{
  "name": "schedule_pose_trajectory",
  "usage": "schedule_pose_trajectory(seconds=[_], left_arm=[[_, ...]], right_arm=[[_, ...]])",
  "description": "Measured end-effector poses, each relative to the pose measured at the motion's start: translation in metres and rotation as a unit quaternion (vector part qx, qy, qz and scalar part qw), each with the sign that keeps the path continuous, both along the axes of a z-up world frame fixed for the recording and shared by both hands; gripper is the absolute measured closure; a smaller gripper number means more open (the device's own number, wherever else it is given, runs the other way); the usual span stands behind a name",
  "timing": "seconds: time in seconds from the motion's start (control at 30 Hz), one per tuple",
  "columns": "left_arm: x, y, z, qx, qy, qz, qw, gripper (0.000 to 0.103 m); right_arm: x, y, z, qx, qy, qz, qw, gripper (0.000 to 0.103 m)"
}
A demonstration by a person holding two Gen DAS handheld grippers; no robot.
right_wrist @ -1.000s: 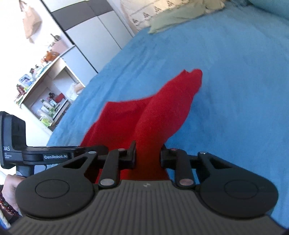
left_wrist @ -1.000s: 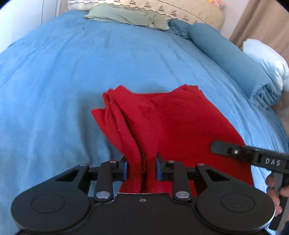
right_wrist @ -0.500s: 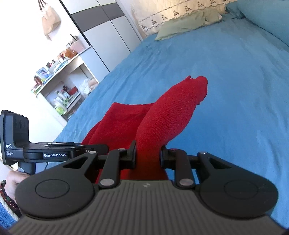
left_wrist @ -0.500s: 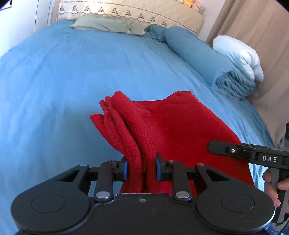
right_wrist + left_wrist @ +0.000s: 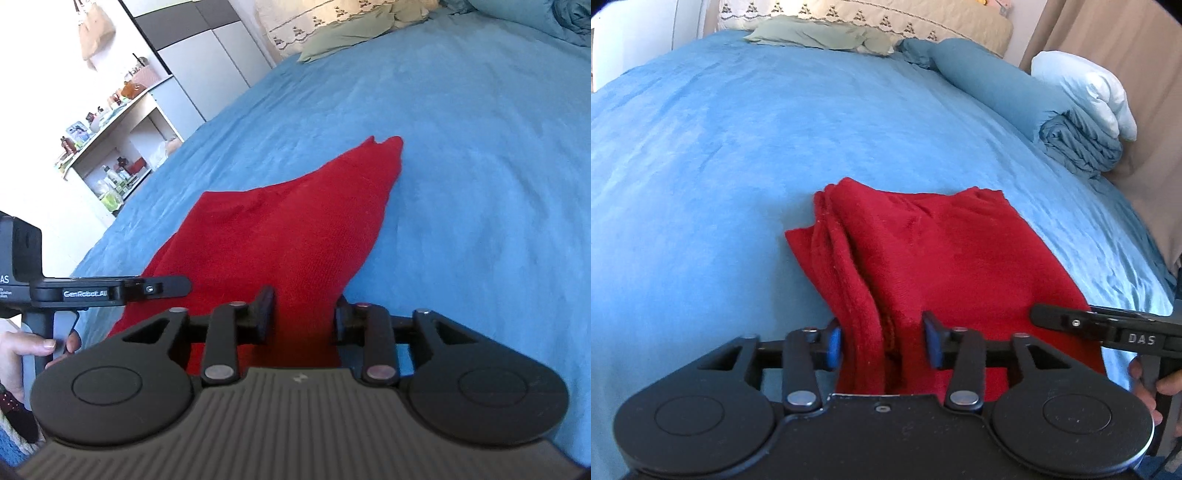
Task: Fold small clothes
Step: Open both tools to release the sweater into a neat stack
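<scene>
A red fleece garment point(image 5: 923, 251) lies folded on the blue bed point(image 5: 738, 155); it also shows in the right wrist view point(image 5: 280, 236). My left gripper point(image 5: 882, 343) stands at its near left corner, its jaws apart with bunched cloth loose between them. My right gripper point(image 5: 303, 317) stands at the near right corner, its jaws also apart around the cloth. Each gripper shows in the other's view, the right one point(image 5: 1108, 325) at the garment's right edge and the left one point(image 5: 110, 291) at its left edge.
Pillows point(image 5: 820, 35) lie at the head of the bed. A rolled blue duvet point(image 5: 1034, 103) and a white pillow point(image 5: 1086, 88) lie along the right side. A shelf unit point(image 5: 110, 158) with bottles stands left of the bed.
Both grippers have lowered the garment's near edge onto the bed and their jaws have opened wider. The cloth now lies flatter.
</scene>
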State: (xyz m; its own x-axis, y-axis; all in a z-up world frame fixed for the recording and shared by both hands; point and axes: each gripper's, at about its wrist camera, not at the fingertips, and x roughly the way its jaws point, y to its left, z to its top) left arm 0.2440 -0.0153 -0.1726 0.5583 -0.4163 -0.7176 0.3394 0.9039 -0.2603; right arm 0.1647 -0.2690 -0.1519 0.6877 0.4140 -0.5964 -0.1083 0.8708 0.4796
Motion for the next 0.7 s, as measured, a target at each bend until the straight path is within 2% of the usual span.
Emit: schedule_pose_trajectory(seconds=[0.07, 0.13, 0.17, 0.23, 0.37, 0.47, 0.53, 0.6, 0.67, 0.7], left_arm=[[-0.005, 0.004, 0.004, 0.006, -0.014, 0.017, 0.9997, 0.028], [-0.010, 0.011, 0.011, 0.024, -0.041, 0.039, 0.9981, 0.016], [-0.010, 0.015, 0.013, 0.029, -0.050, 0.046, 0.9972, 0.013], [-0.006, 0.021, 0.009, 0.027, -0.041, 0.051, 0.9975, 0.013], [0.003, 0.022, -0.010, 0.030, -0.015, 0.053, 0.9980, 0.012], [0.005, 0.021, -0.007, 0.029, -0.009, 0.062, 0.9976, 0.013], [0.000, 0.020, 0.006, 0.030, -0.017, 0.064, 0.9973, 0.015], [-0.010, 0.019, 0.026, 0.048, -0.042, 0.058, 0.9963, 0.015], [-0.026, 0.015, 0.056, 0.068, -0.075, 0.053, 0.9934, 0.012], [-0.034, 0.014, 0.073, 0.076, -0.090, 0.053, 0.9916, 0.010]], right_arm=[[0.003, 0.002, 0.003, -0.003, 0.000, -0.004, 1.000, 0.036], [0.002, 0.005, 0.012, -0.023, -0.012, -0.018, 0.999, 0.018], [-0.001, 0.000, 0.014, -0.033, -0.022, -0.026, 0.999, 0.018], [-0.001, -0.005, 0.015, -0.043, -0.028, -0.044, 0.998, 0.018], [0.004, -0.006, 0.003, -0.054, -0.005, -0.050, 0.997, 0.018], [0.002, -0.002, 0.005, -0.063, -0.011, -0.051, 0.997, 0.018], [-0.002, -0.002, 0.016, -0.055, -0.023, -0.052, 0.997, 0.017], [-0.010, 0.000, 0.038, -0.062, -0.044, -0.043, 0.996, 0.016], [-0.019, 0.008, 0.065, -0.087, -0.063, -0.040, 0.993, 0.010], [-0.026, 0.013, 0.083, -0.098, -0.072, -0.044, 0.992, 0.000]])
